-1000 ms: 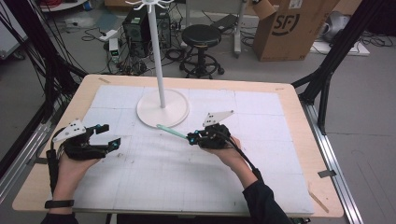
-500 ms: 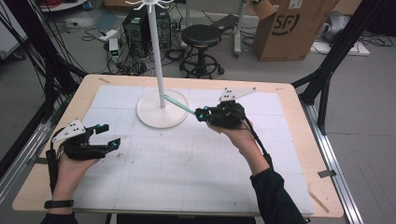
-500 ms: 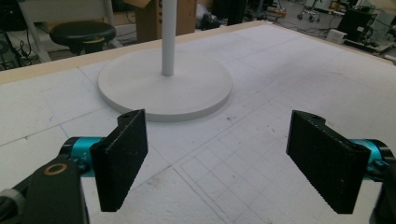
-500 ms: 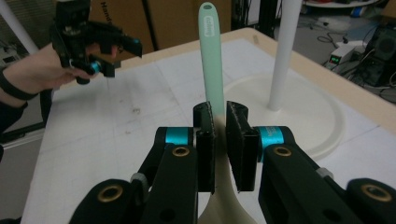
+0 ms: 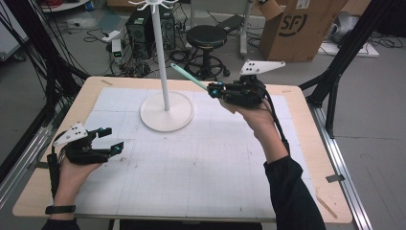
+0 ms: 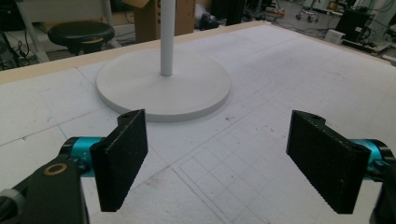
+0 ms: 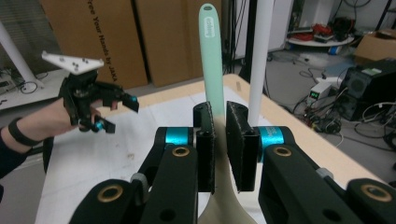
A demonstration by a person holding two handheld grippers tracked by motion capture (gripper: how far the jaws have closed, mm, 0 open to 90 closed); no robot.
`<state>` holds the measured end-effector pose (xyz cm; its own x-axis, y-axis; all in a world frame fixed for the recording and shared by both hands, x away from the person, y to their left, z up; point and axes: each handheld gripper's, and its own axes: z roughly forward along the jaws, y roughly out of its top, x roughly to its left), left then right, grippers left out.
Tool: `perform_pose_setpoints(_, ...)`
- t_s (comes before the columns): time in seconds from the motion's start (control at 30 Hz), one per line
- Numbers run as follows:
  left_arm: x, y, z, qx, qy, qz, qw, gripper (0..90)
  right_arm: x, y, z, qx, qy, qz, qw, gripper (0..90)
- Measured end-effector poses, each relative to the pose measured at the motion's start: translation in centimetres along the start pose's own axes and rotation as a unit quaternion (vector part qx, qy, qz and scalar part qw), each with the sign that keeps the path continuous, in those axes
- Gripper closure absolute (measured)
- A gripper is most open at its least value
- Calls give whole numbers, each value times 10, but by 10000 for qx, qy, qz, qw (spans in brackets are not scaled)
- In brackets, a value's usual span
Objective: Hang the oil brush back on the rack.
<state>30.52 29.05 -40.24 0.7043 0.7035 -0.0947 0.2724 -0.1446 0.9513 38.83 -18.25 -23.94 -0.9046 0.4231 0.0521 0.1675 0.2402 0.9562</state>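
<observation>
R gripper (image 5: 214, 90) is hovering above the table's far right part, lifted off the surface, jaws pinching narrow on a mint-green spatula (image 5: 188, 77). In the right gripper view the spatula (image 7: 212, 56) is sitting between the two black pads, pale handle end running up and away, cream wider part dropping below the jaws. In the high view the green handle is pointing up-left toward the white stand pole (image 5: 160, 52), tip near the pole; can't tell if touching. Grey three-cornered plate riding on top of the R gripper, cable trailing down along the forearm in a dark sleeve.

L gripper (image 5: 107, 140) is resting low at the table's near-left, held in the person's hand, jaws spread wide w/ nothing between them. In the left gripper view both pads are standing well apart over the white gridded mat (image 6: 243, 154), aimed at the stand's round white base (image 6: 163, 86). L gripper is also showing in the right gripper view (image 7: 114, 114), off at the left, wristband on that arm.

Stand base is sitting on the mat at the table's far-centre. Wooden table (image 5: 306, 143) edge is showing around the mat. Bkgd: black stool (image 5: 206, 38), cardboard box (image 5: 299, 28).
</observation>
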Motion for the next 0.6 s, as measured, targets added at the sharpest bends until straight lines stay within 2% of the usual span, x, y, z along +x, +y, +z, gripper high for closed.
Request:
perform_pose_setpoints(0.27, -1, 0, 1, 11, -9, -10, 10000, 210, -1, 39, -12, -286, -115, -126, 9994, 826)
perform_pose_setpoints(0.6, -1, 0, 0, -9, -28, -4, 10000, 210, -3, 65, -17, -465, -251, -120, 9985, 826)
